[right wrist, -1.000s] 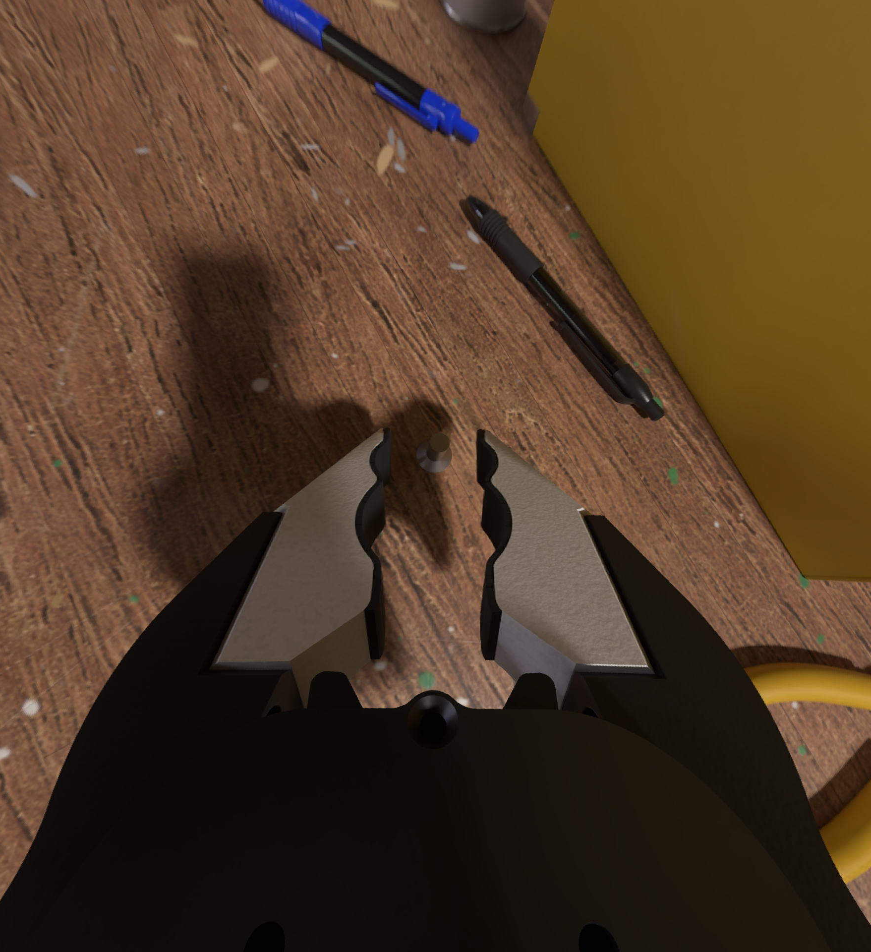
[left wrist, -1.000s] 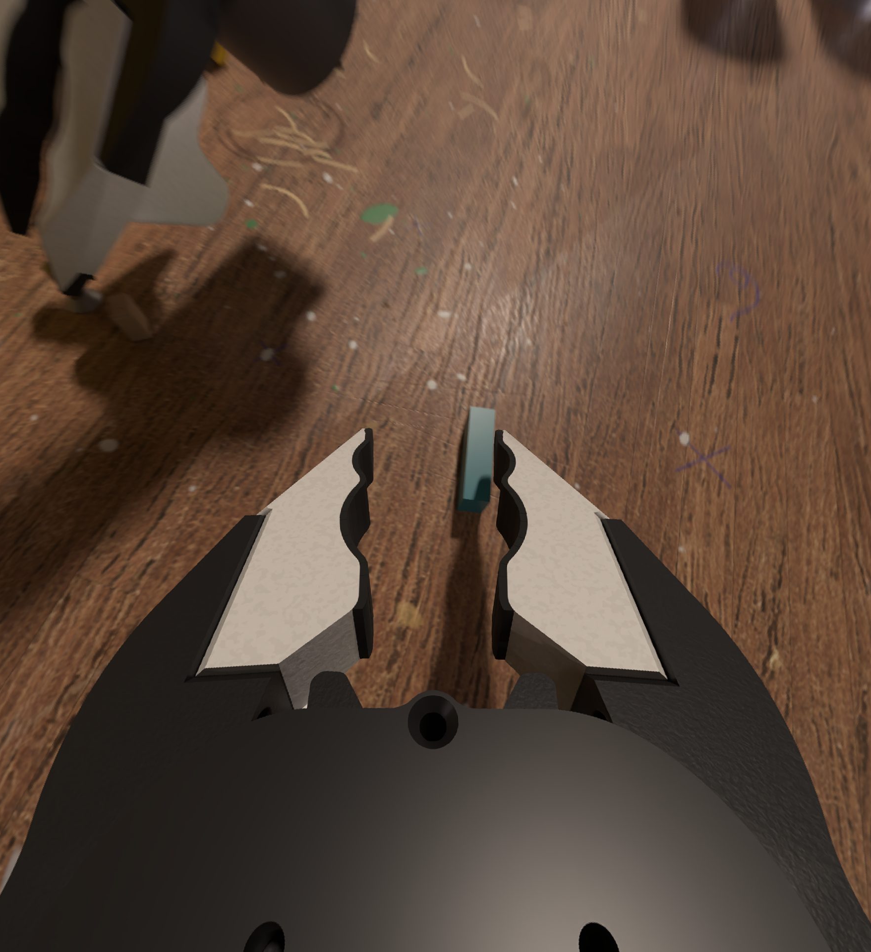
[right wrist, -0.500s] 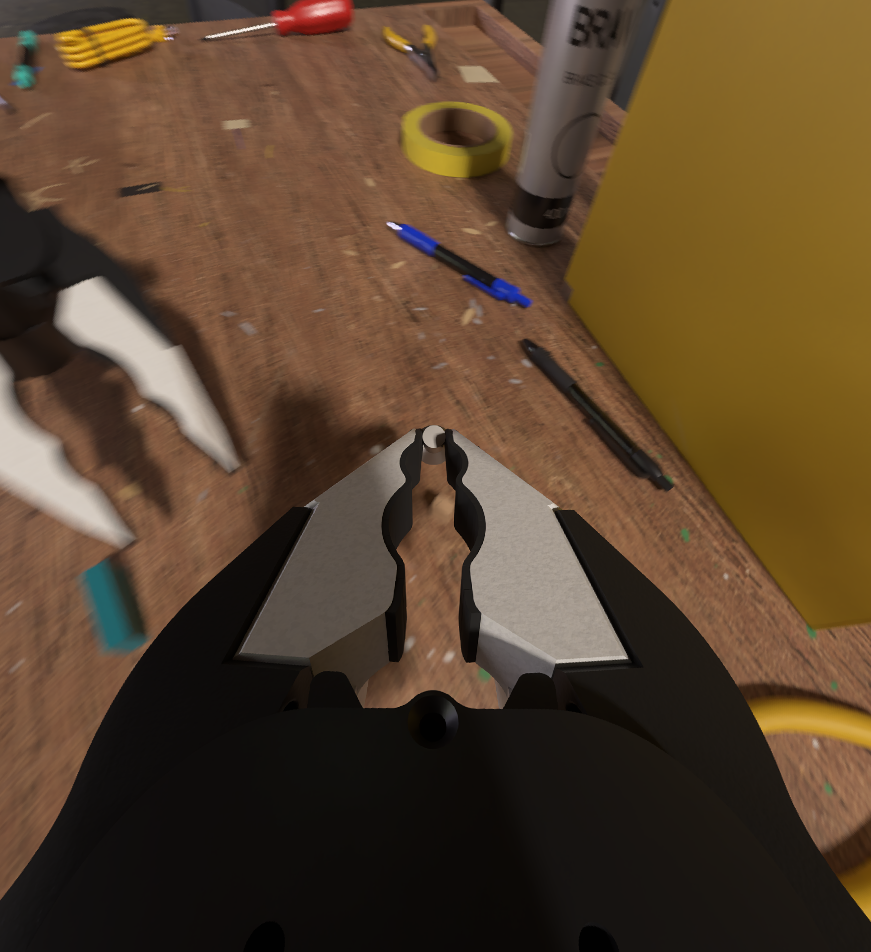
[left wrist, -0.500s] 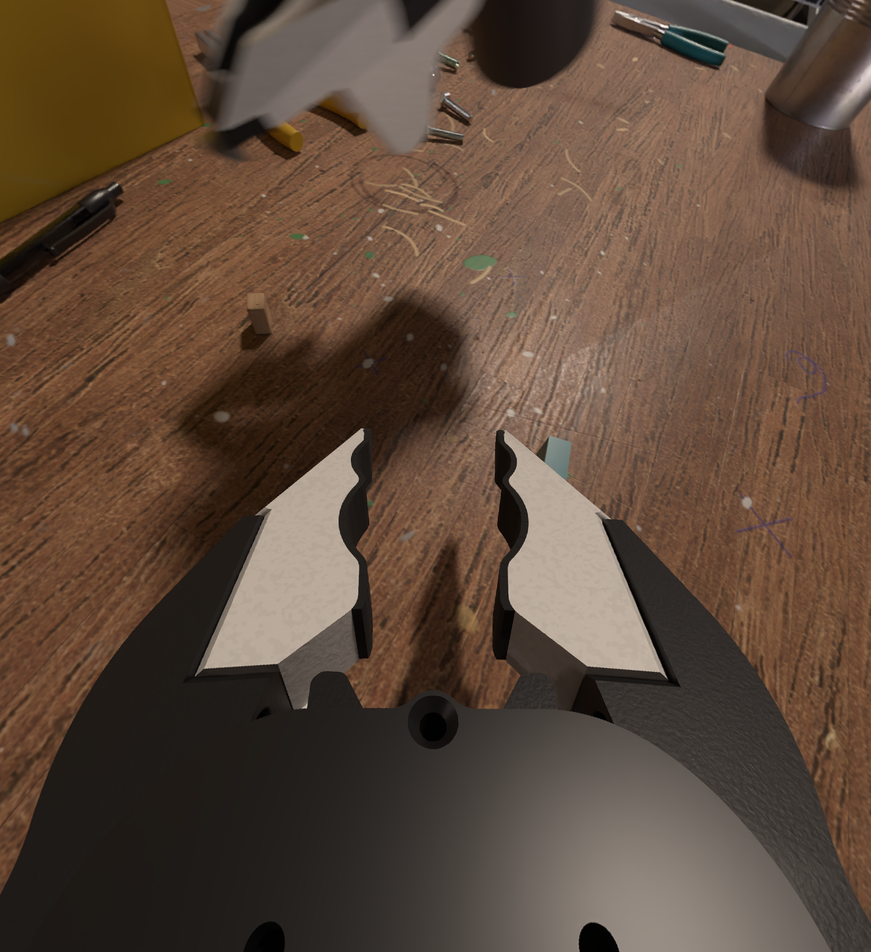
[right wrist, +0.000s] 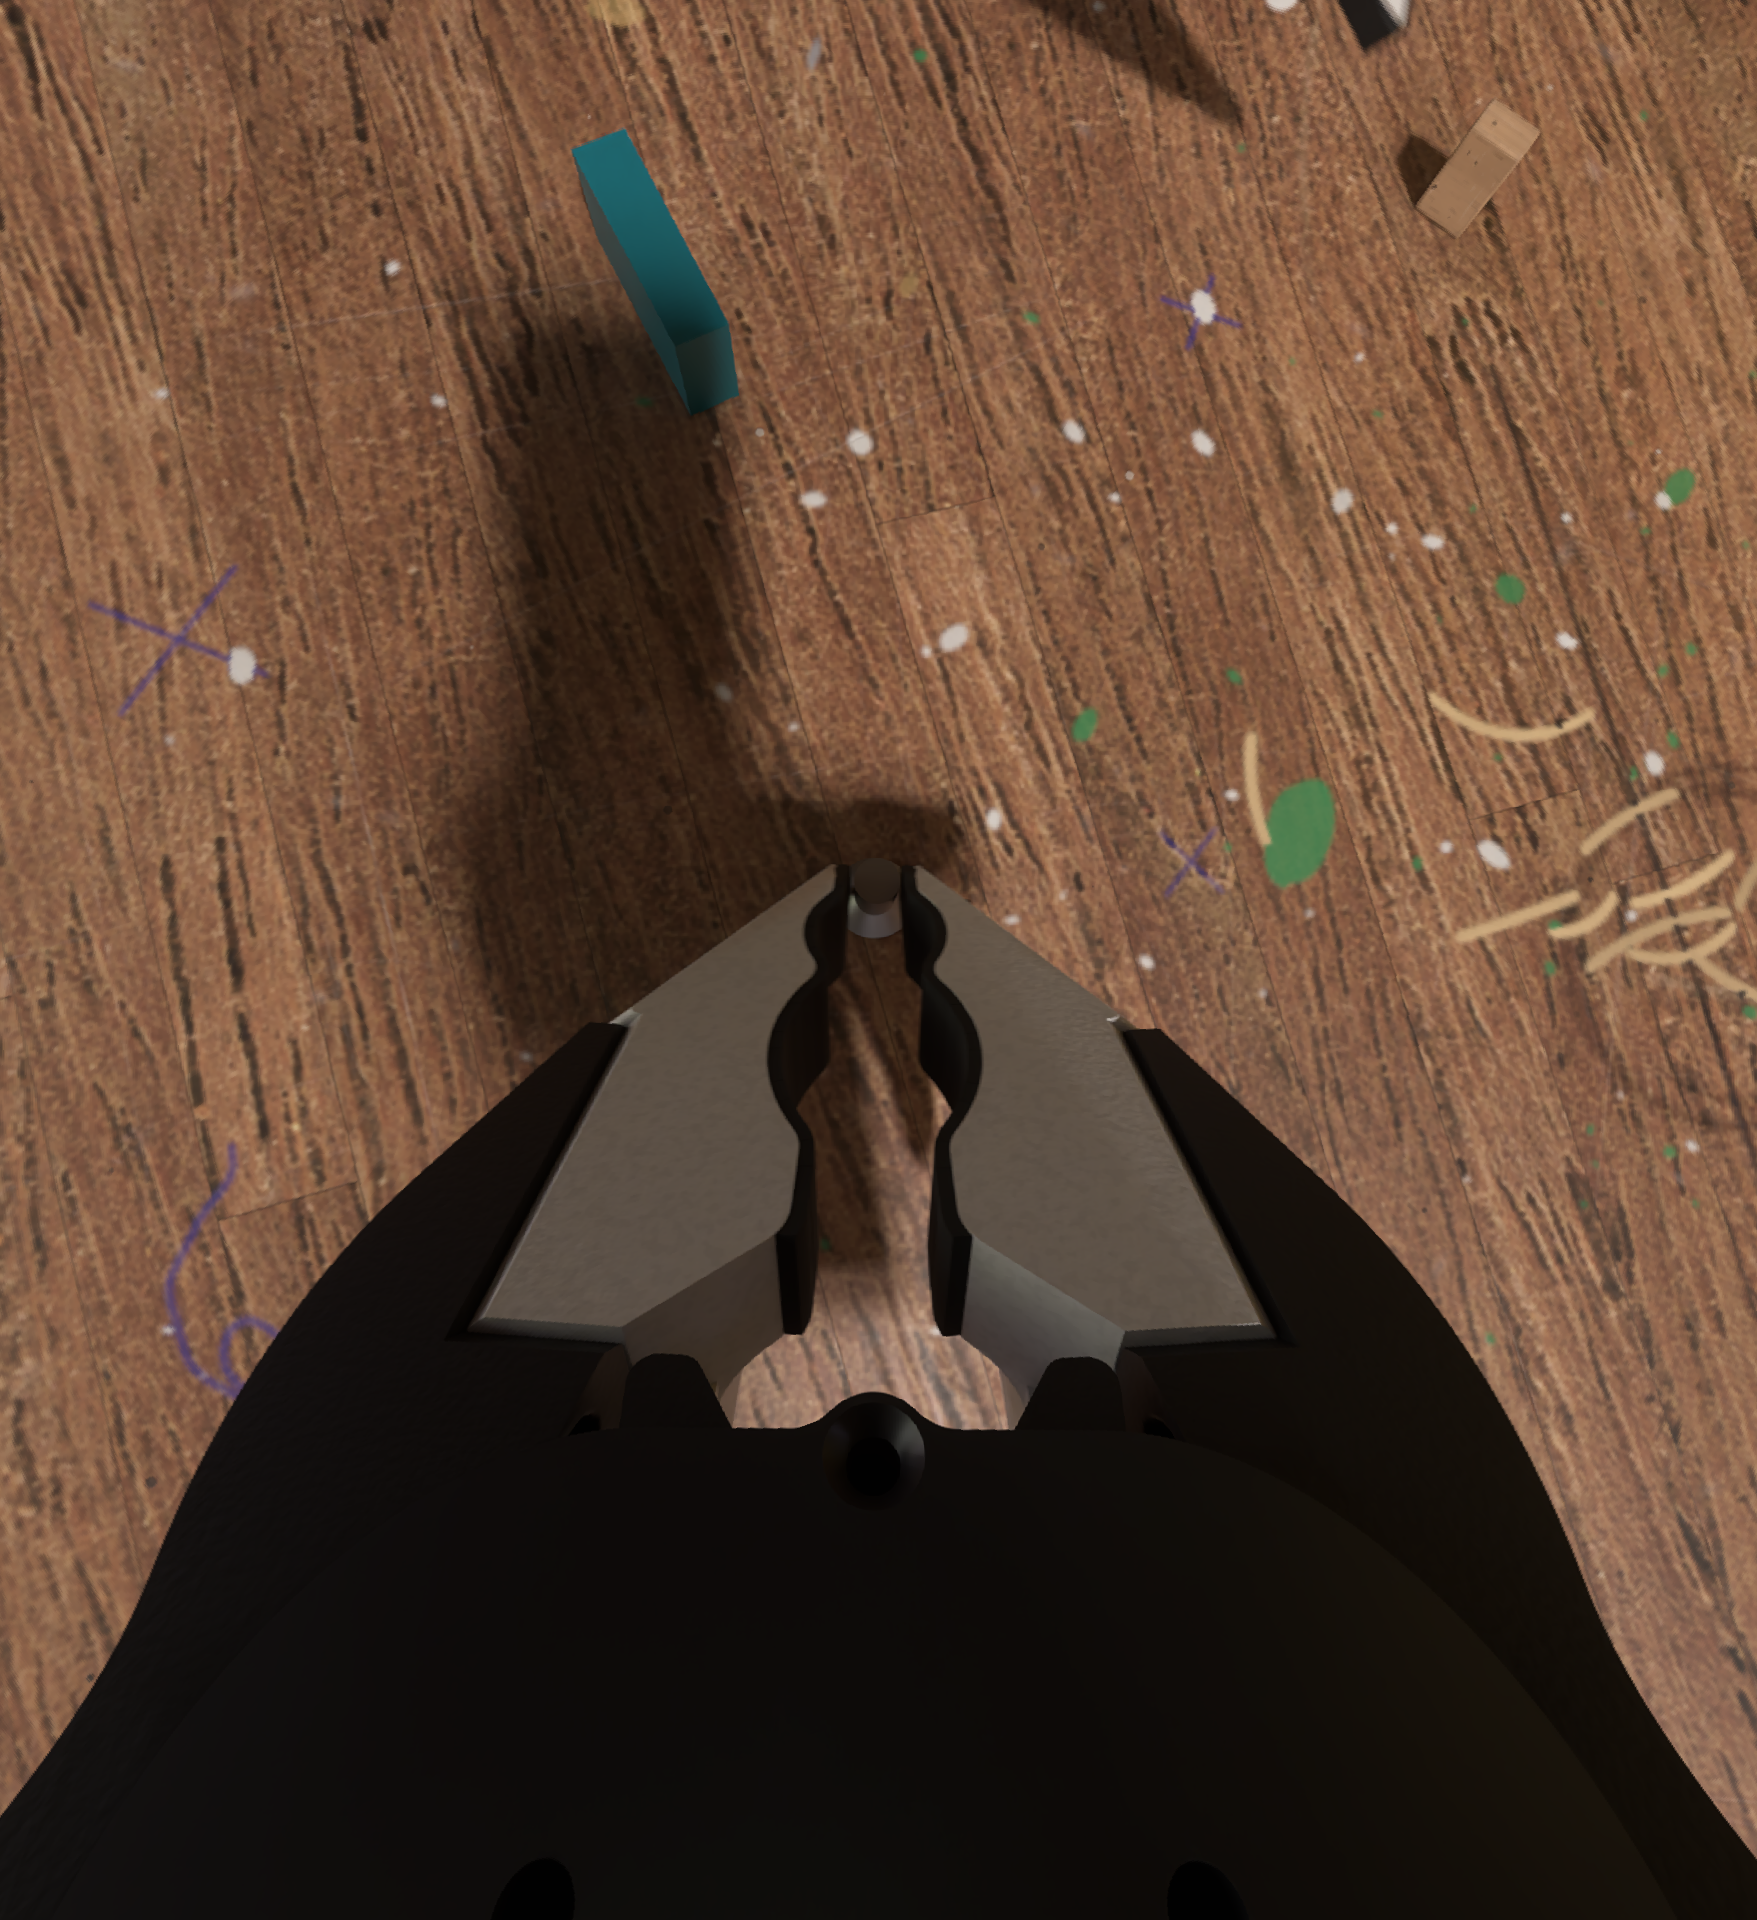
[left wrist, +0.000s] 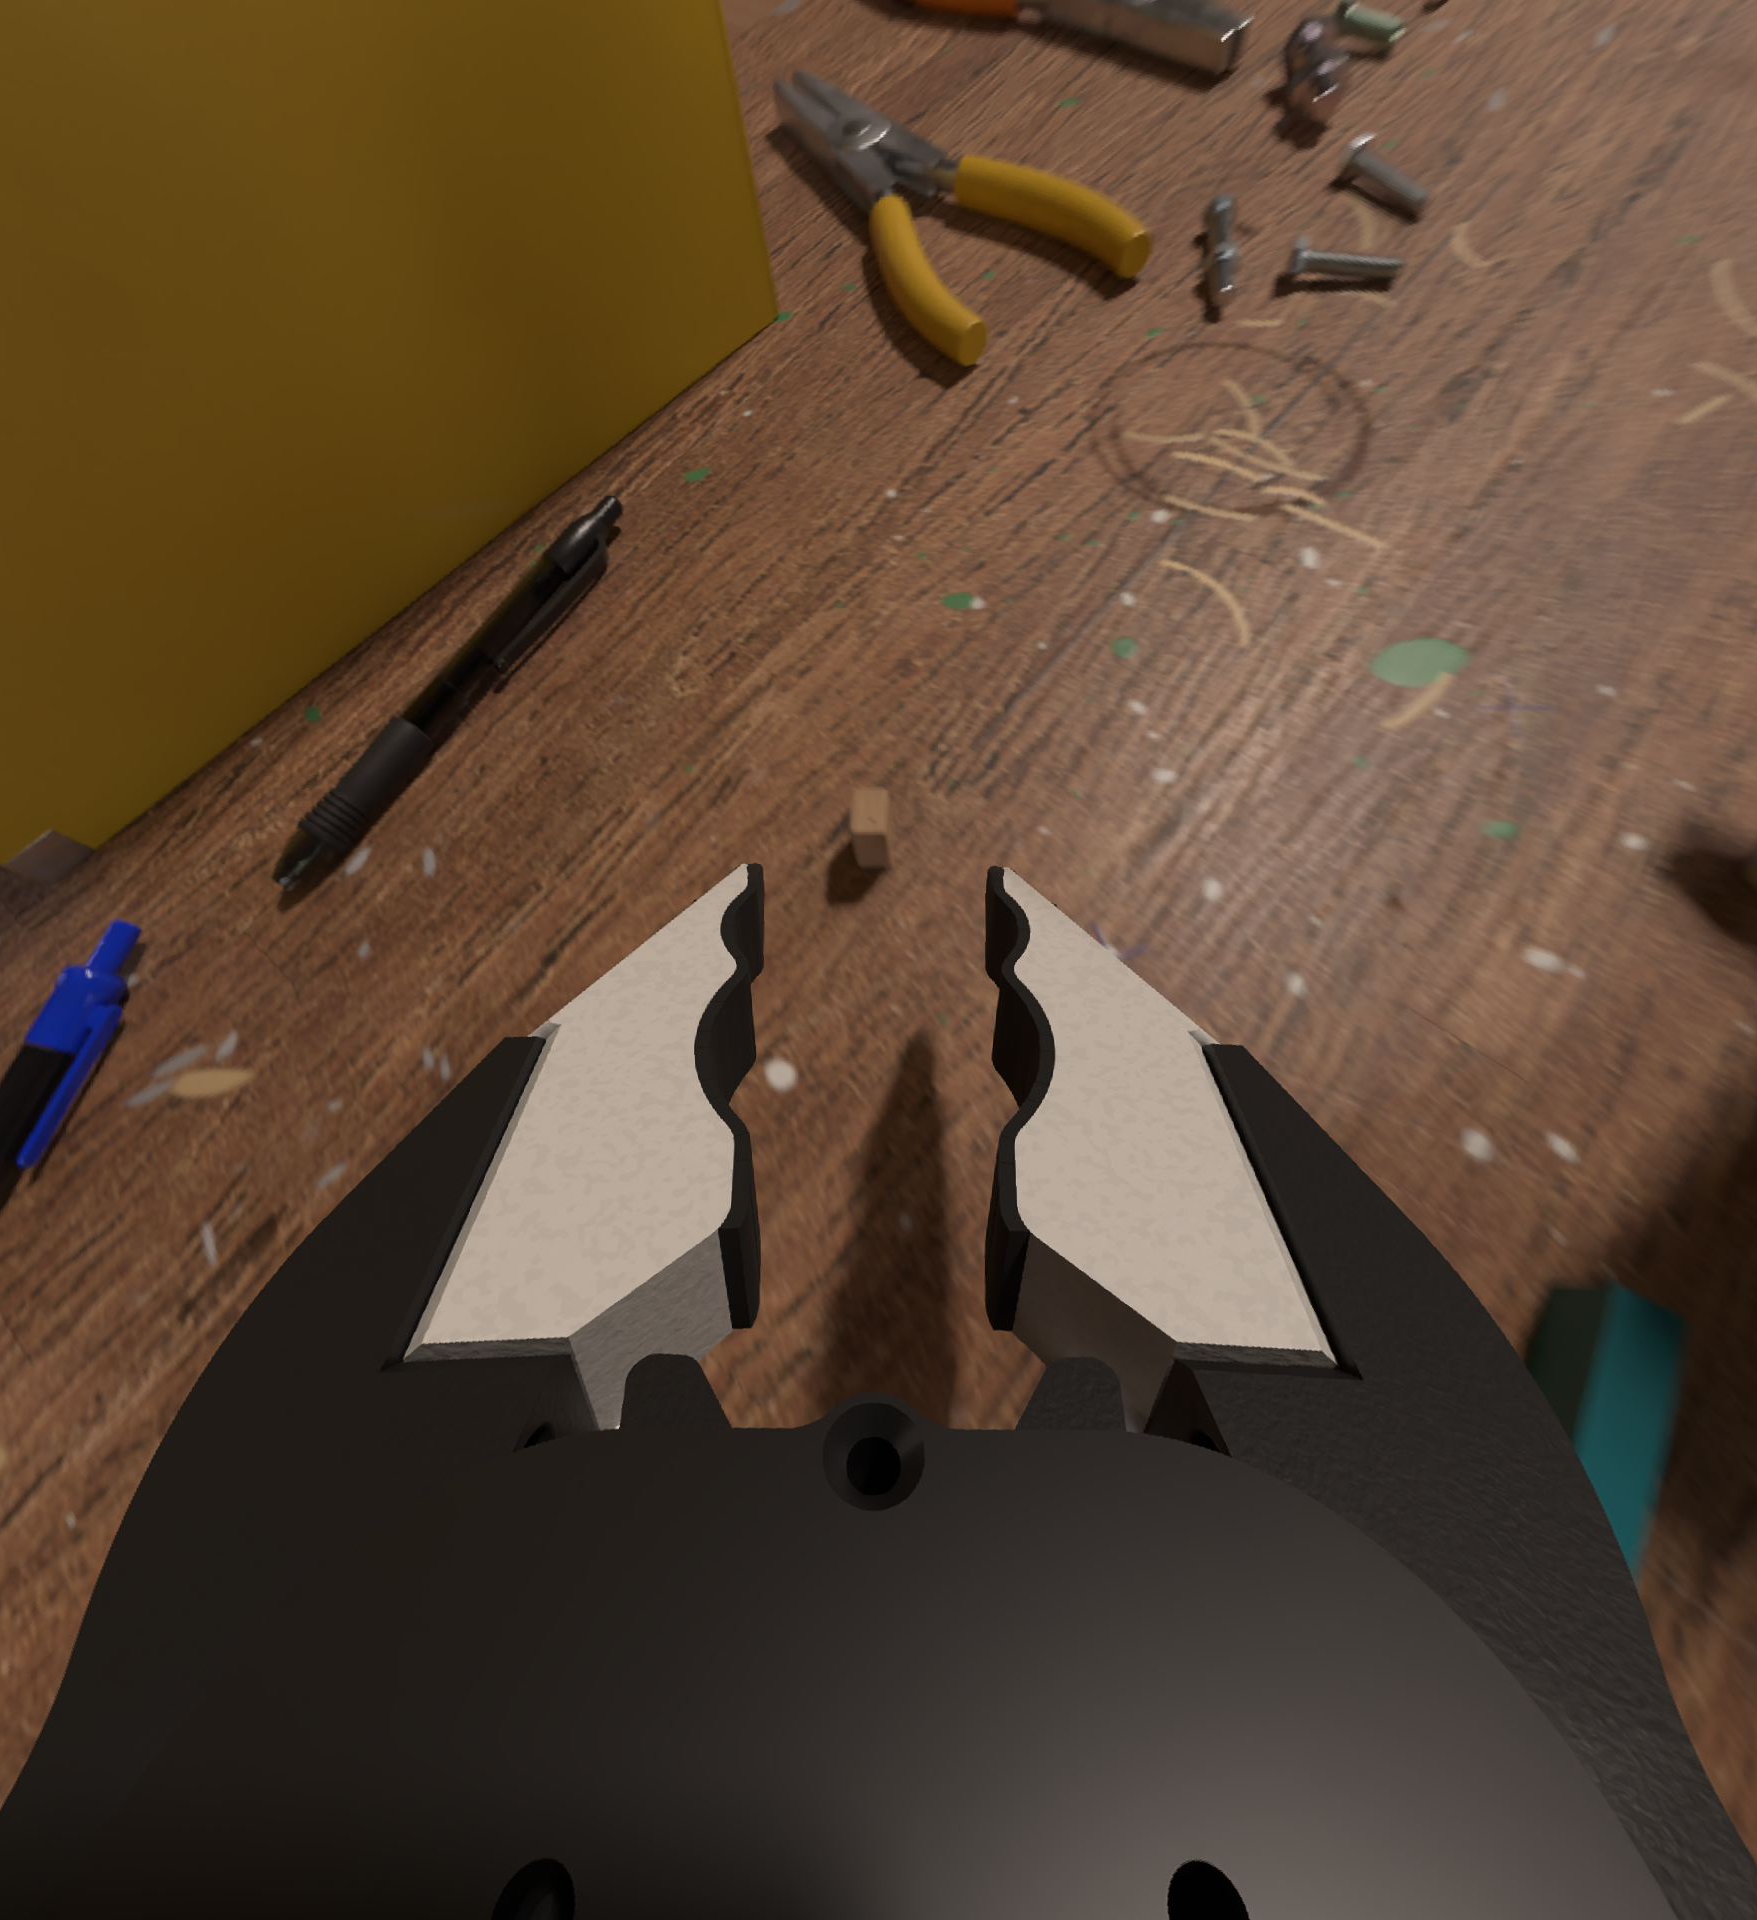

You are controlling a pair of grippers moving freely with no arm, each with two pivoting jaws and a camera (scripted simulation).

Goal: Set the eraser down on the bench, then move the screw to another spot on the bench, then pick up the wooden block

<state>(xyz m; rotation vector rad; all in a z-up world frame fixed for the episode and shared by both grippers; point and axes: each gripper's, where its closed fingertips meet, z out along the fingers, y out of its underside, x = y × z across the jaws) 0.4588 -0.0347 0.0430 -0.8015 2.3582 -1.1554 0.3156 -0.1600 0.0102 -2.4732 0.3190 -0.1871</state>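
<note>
Right gripper is pinched on the screw, right at the fingertips, nothing deeper in the jaws. It's over bare bench, shadow close underneath, so prob low; can't tell if the screw touches wood.

Left gripper is spread wide and empty, aimed at the wooden block, which stands on the bench just past the tips, roughly centred between them.

Eraser (teal) lies on the bench, clear of both grippers. Step 1 looks done imo.

Risks:
- Tip-only grip on the screw: small round part, little contact area. Any jolt and it could twist or pop out.
- If released from a height, it'll likely roll, maybe toward the eraser or block.
- Block is small and upright. If left gripper comes in off-centre, one finger hits first and tips or shoves it instead of closing on it.
- Black pen and yellow box sit off to the left, well apart, low concern.
- Both grippers work the same patch, collision possible if the left goes in before the right clears.
</note>
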